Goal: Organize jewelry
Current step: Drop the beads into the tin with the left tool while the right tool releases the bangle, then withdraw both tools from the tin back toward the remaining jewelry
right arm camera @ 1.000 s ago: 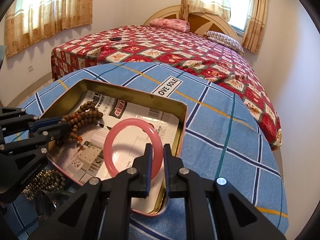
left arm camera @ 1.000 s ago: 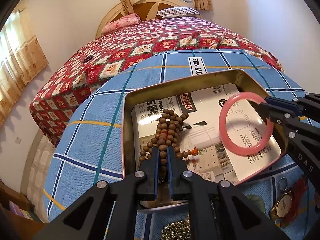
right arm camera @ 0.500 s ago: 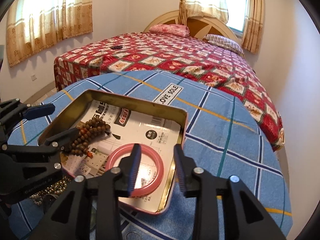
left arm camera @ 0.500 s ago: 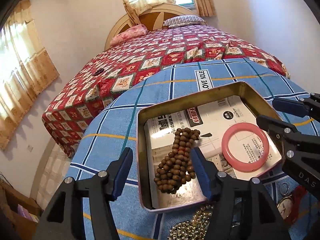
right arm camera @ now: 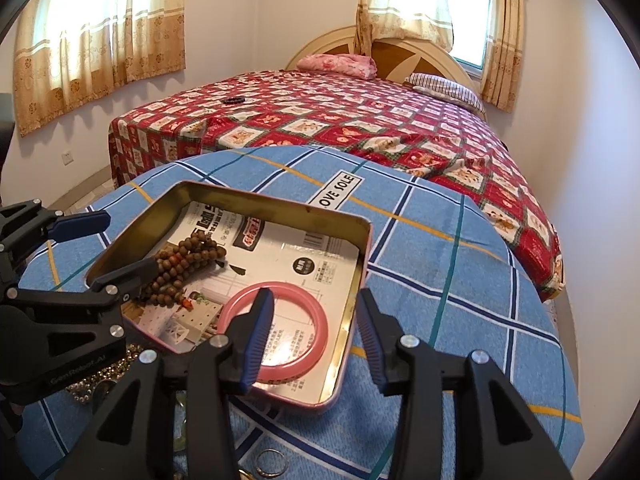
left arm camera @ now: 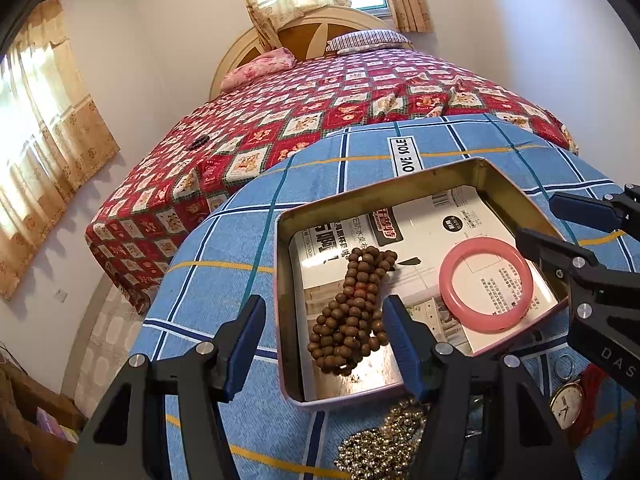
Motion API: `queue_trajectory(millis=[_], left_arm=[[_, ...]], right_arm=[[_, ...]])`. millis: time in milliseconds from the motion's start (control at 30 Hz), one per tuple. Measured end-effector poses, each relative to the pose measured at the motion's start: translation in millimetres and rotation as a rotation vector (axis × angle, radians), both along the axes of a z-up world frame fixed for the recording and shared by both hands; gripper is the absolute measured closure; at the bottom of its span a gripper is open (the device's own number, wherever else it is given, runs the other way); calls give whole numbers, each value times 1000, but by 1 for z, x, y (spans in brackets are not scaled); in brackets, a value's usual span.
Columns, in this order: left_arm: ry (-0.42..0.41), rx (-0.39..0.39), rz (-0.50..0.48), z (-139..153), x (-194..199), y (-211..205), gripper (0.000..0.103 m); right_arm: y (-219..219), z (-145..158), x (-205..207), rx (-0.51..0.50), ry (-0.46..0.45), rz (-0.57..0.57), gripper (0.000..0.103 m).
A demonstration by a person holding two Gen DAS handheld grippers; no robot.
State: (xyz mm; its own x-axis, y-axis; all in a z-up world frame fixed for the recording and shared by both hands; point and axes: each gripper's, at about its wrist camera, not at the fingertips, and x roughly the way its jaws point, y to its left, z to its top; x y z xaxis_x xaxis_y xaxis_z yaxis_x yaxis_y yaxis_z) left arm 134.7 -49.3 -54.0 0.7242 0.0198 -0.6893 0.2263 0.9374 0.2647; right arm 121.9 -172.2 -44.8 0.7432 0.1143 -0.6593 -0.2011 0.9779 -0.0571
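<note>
One pink bangle and one heap of brown wooden prayer beads lying apart inside one paper-lined metal tin, on a blue checked cloth, left gripper spread wide, empty, right gripper spread too, one pocket watch and one gold bead chain outside the tin.

Bright window daylight, sharp focus, strong fisheye bending at edges.
</note>
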Motion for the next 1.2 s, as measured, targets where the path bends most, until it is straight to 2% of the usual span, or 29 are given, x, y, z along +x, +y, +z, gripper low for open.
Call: queue_trajectory(millis=[733, 1200], left_arm=[[15, -37, 6, 5, -30, 7, 41], [28, -89, 54, 6, -75, 41, 42]], right_arm=[[-3, 0, -25, 18, 1, -6, 51], [-13, -8, -60, 26, 35, -10, 46]])
